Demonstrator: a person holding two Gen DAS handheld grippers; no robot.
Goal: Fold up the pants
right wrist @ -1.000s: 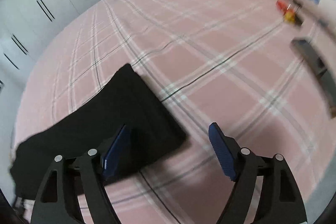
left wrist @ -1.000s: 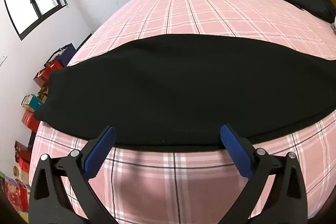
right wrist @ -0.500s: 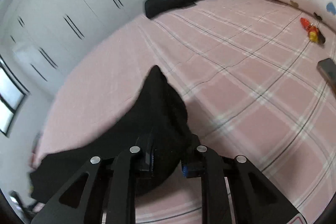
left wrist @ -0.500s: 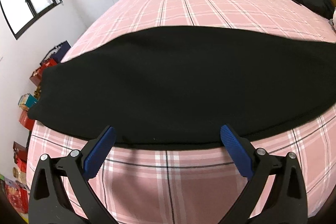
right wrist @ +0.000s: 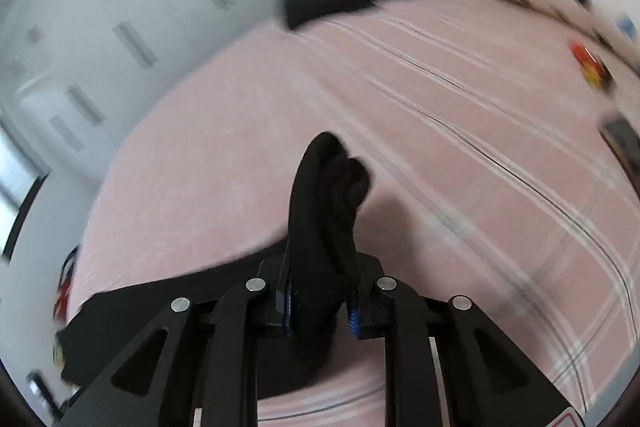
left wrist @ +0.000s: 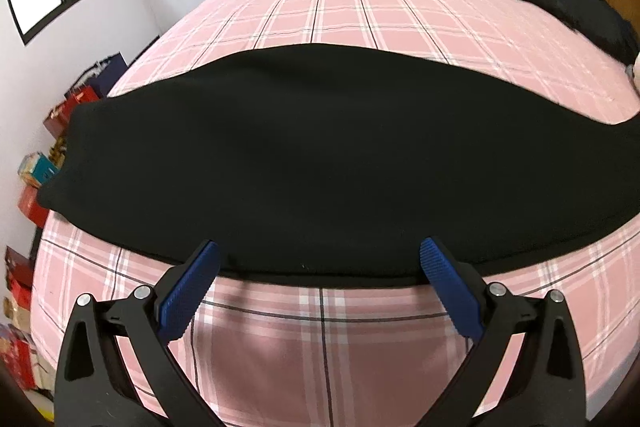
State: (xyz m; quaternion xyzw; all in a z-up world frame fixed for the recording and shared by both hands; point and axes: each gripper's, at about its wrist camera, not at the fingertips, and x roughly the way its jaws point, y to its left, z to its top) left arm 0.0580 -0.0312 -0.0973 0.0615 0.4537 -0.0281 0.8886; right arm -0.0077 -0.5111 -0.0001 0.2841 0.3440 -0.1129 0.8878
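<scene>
Black pants (left wrist: 320, 163) lie flat across the pink plaid bed (left wrist: 344, 7), their long axis running side to side in the left wrist view, one end toward the window wall, the other running off the frame's right edge. The left tongs (left wrist: 320, 269) stand wide and empty, their blue pads (left wrist: 192, 291) poised just over the near long edge of the cloth, apparently not touching it. The right tongs (right wrist: 319, 301) are nearly closed, clamped on a bunched end of the same pants (right wrist: 328, 203), which rises between the pads in a crumpled peak above the bed (right wrist: 440, 131). The coming fold probably turns on carrying this held end along the long axis toward the far end; the right hand owns that move, while the left sits nearer the middle. The right view is blurred, so how many layers are pinched cannot be told, and neither view shows which end is the waist.
</scene>
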